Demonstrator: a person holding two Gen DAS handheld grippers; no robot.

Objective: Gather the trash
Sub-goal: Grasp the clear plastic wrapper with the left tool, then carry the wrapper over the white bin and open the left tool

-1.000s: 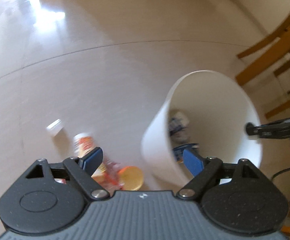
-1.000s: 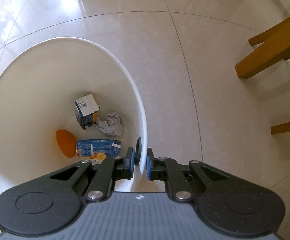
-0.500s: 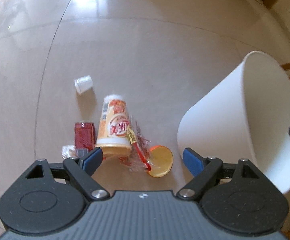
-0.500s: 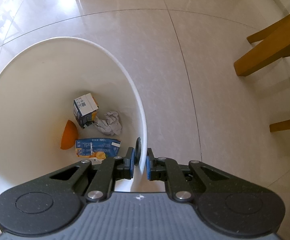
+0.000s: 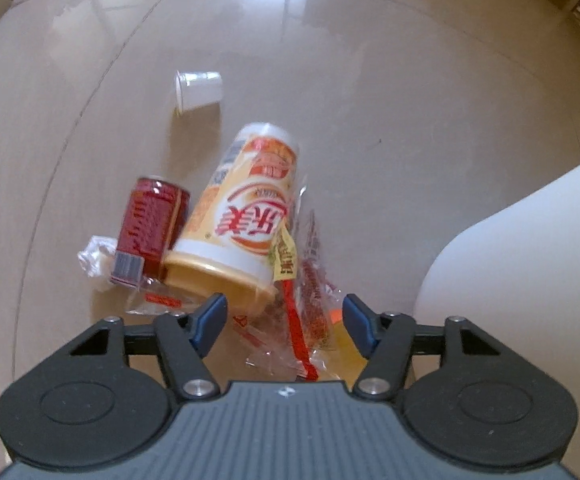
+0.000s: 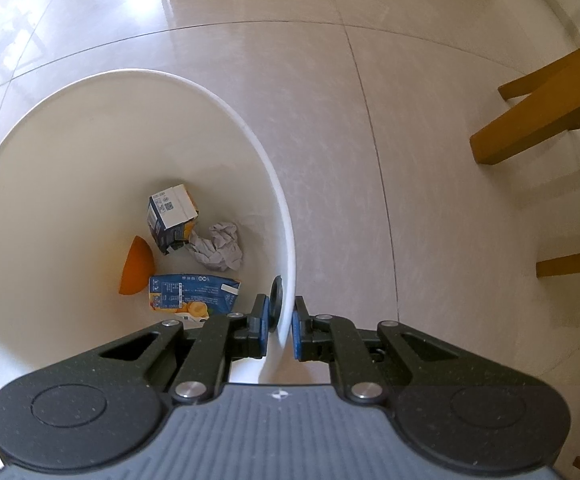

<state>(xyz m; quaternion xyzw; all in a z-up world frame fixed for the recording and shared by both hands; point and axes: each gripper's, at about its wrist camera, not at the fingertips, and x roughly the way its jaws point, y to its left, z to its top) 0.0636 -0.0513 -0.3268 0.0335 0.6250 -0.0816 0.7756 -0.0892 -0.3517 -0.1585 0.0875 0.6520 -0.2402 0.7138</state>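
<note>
- Two grippers were at work: the left gripper [image 5: 283,322] hung with its jaws spread wide above a heap of litter on the tiled floor [image 5: 370,100].
- Between its blue pads lay a clear wrapper [image 5: 310,300]; just ahead lay a tipped yellow cup [image 5: 245,216] touching a red can [image 5: 149,220], with a small white cup [image 5: 197,90] farther off.
- The right gripper [image 6: 279,326] was clamped on the rim of the white bin [image 6: 69,160].
- Inside lay a carton [image 6: 171,216], crumpled paper [image 6: 219,246], an orange piece [image 6: 135,266] and a flattened blue pack [image 6: 193,292].
</note>
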